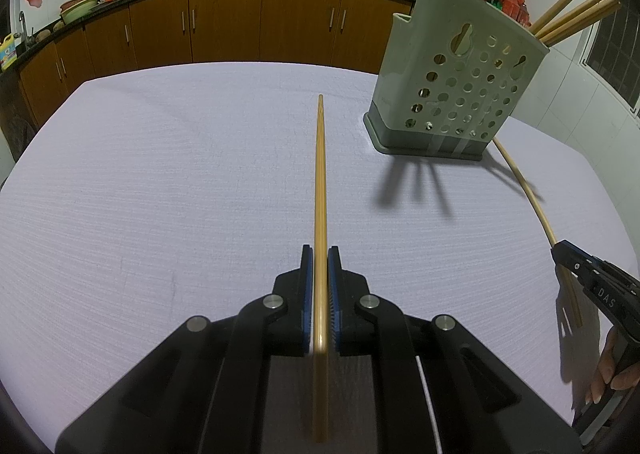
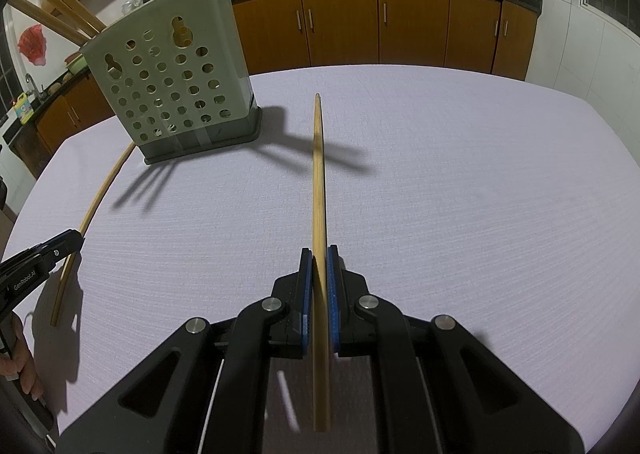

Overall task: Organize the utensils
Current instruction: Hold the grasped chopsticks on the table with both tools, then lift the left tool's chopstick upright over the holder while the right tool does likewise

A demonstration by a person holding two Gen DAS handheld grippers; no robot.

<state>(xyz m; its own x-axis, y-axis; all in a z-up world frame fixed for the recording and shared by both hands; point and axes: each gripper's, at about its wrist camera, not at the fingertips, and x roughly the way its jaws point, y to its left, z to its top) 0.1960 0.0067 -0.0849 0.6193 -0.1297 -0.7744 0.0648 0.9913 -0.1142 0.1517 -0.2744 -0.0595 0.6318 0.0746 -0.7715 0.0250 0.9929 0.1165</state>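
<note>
1 chopstick (image 1: 320, 181) per gripper (image 1: 319, 254)

Bright overhead light, hard shadows – fisheye-warped edges

Both matte black plastic grippers, left (image 1: 320, 254) and right (image 2: 319, 254), have blue ribbed fingers (image 1: 307, 286), round silver screws and white lettering.

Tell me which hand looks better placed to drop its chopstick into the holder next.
Neither clearly: the left gripper and right gripper each clamp a chopstick, with the holder standing between them.
</note>
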